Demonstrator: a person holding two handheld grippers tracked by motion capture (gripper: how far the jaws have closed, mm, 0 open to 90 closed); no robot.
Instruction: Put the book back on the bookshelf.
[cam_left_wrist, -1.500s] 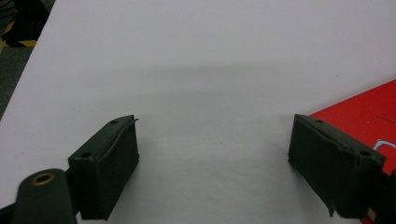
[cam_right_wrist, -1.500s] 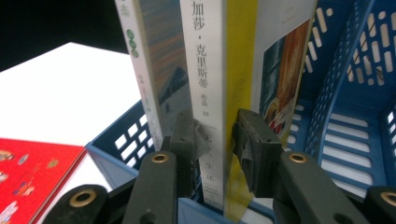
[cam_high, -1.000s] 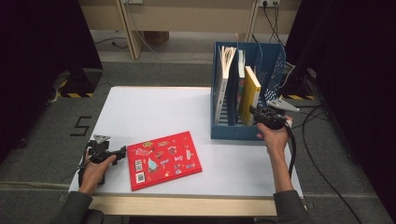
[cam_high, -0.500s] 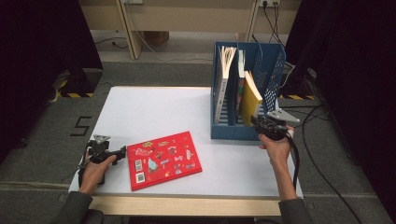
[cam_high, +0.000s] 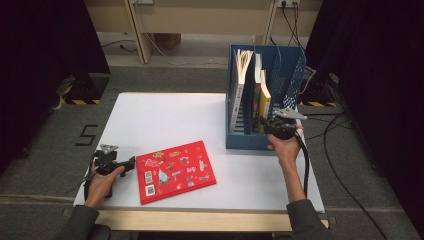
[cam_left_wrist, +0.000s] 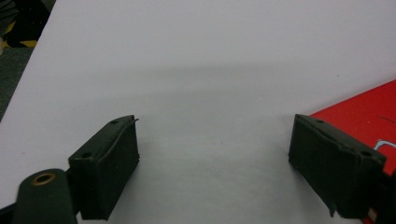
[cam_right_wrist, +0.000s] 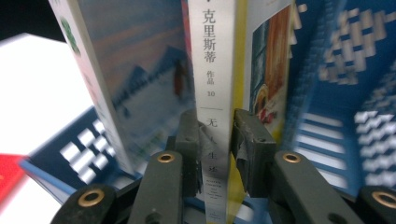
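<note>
Gripping a book (cam_right_wrist: 215, 84) by its spine, the right gripper (cam_right_wrist: 215, 144) is closed on it inside the blue rack (cam_high: 240, 142).
A light, stiff paperback is judged; the glossy spine may slip, so a low hold is advised. The left gripper (cam_left_wrist: 215, 163) is held open beside the red book (cam_high: 175, 170).

From my remote seat, the table (cam_high: 165, 120) is evenly lit from above; the surroundings fall dark. The right gripper view blurs near books (cam_right_wrist: 212, 93); soft shadows.
</note>
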